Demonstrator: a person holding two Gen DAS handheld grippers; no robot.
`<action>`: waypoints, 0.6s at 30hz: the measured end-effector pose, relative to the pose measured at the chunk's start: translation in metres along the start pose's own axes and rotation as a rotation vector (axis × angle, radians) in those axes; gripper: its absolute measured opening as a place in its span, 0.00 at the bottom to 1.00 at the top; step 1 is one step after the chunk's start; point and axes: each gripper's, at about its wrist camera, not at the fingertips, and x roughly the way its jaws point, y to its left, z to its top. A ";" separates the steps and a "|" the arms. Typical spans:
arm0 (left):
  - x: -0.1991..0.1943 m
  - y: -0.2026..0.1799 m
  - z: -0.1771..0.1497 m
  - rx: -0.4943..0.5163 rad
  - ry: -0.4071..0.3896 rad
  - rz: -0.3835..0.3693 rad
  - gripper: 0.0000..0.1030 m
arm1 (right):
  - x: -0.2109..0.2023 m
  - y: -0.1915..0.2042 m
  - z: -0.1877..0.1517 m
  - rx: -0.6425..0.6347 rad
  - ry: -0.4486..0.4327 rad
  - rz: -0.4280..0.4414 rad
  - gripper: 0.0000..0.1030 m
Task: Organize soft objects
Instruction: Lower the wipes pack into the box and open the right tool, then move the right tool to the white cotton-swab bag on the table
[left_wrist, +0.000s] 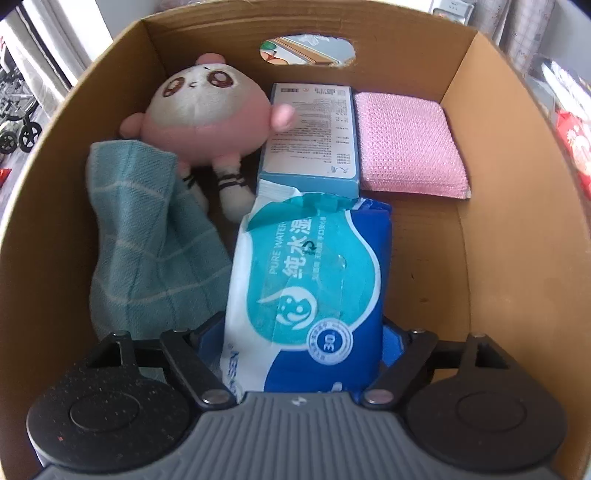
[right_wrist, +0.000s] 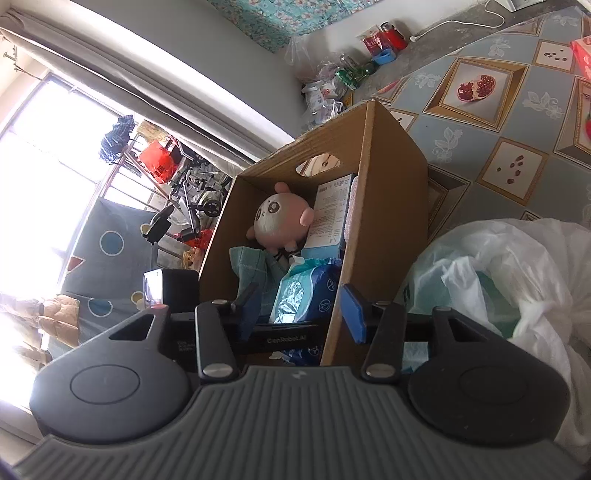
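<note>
Left tongs: set wide, pointing steeply down into a cardboard box. A pack of wet wipes sits lengthwise between the two blue fingers, one at each long side of it. Cannot tell whether they press on it or only stand against it. The pack's far end lies on the near edge of a carton.

Box contents, left to right:
- teal checked towel, bunched against the left wall, its top corner over the doll's body
- pink and white plush doll, face up, head toward the far wall, striped legs toward the wipes
- wet wipes, middle of the box, printed side up
- blue and white carton, lying flat with its small-print side up, touching the doll's hand on one side
- pink knobbly cloth pad, flat, just beside the carton, in the far right corner

Bare cardboard floor shows along the right wall. An oval handle hole is cut in the far wall.

Right tongs: about half spread, gripping nothing. They straddle the near corner of the box's right wall, one finger inside the box, the other outside and close against the cardboard.

Right wrist view, left to right: bright window, the box, then a white plastic bag just beside its right wall. The box stands on a tabletop covered in a fruit-patterned cloth.
</note>
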 end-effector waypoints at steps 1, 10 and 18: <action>-0.006 0.002 -0.001 -0.007 -0.009 -0.003 0.82 | -0.004 0.000 -0.002 0.001 -0.003 0.002 0.47; -0.086 -0.001 -0.023 -0.036 -0.180 -0.048 0.82 | -0.040 -0.009 -0.020 0.008 -0.056 0.028 0.53; -0.133 -0.066 -0.046 0.096 -0.345 -0.207 0.85 | -0.090 -0.052 -0.042 0.077 -0.154 0.004 0.56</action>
